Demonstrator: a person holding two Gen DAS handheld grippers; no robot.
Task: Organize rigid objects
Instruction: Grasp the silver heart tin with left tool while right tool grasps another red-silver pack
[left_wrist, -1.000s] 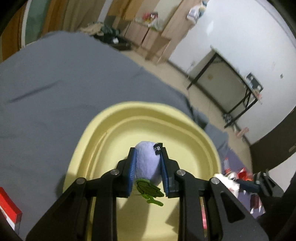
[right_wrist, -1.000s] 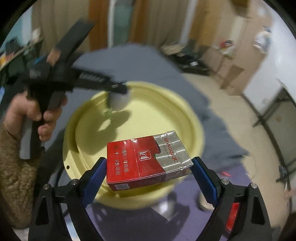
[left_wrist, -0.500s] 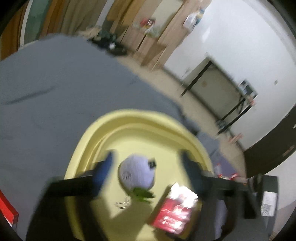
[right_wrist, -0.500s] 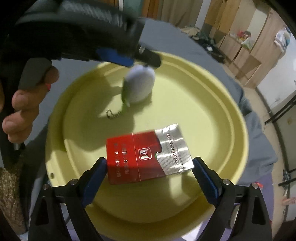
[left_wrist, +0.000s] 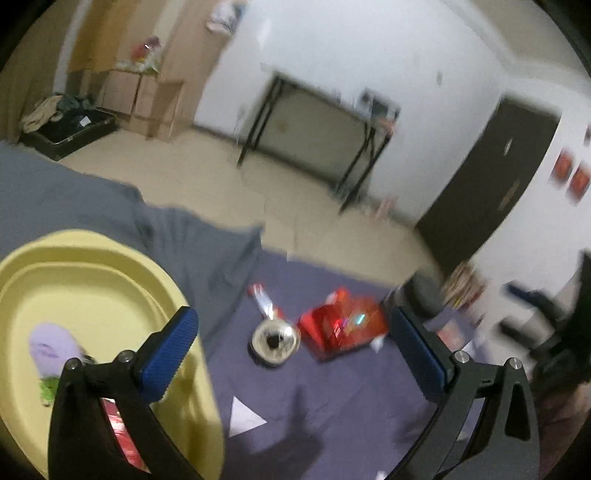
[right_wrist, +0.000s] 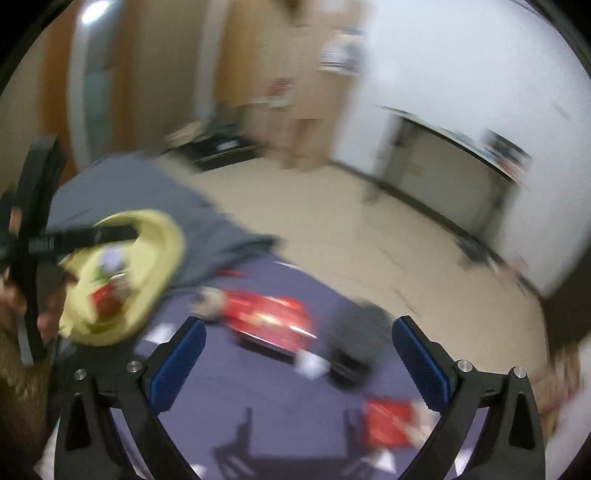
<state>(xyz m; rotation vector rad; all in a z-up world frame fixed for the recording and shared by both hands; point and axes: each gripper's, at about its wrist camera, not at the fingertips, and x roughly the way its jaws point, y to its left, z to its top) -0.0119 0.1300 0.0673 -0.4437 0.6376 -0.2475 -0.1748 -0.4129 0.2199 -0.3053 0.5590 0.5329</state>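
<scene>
A yellow tray (left_wrist: 92, 280) lies on grey cloth at the left. In it rest a purple plush eggplant (left_wrist: 51, 347) and a red cigarette pack (left_wrist: 118, 432), partly hidden behind my left finger. My left gripper (left_wrist: 291, 325) is off the tray's right edge, above the purple cloth, jaws opening with nothing between them. My right gripper (right_wrist: 299, 332) also hangs above the purple cloth, jaws opening and empty. In the blurred right wrist view the tray (right_wrist: 162, 251) sits far left, holding the plush (right_wrist: 110, 258) and the pack (right_wrist: 107, 299).
On the purple cloth (left_wrist: 332, 406) lie a shiny round tin (left_wrist: 275, 339), a red box (left_wrist: 341, 328) and a red-silver packet (left_wrist: 264, 299). The right wrist view adds a dark lump (right_wrist: 354, 343) and another red pack (right_wrist: 388, 428). Beyond are bare floor and a black-legged table (left_wrist: 314, 122).
My left gripper let go of the plush and my right gripper let go of the cigarette pack; both lie in the tray. Both grippers swung right, away from the tray, over the purple cloth.
</scene>
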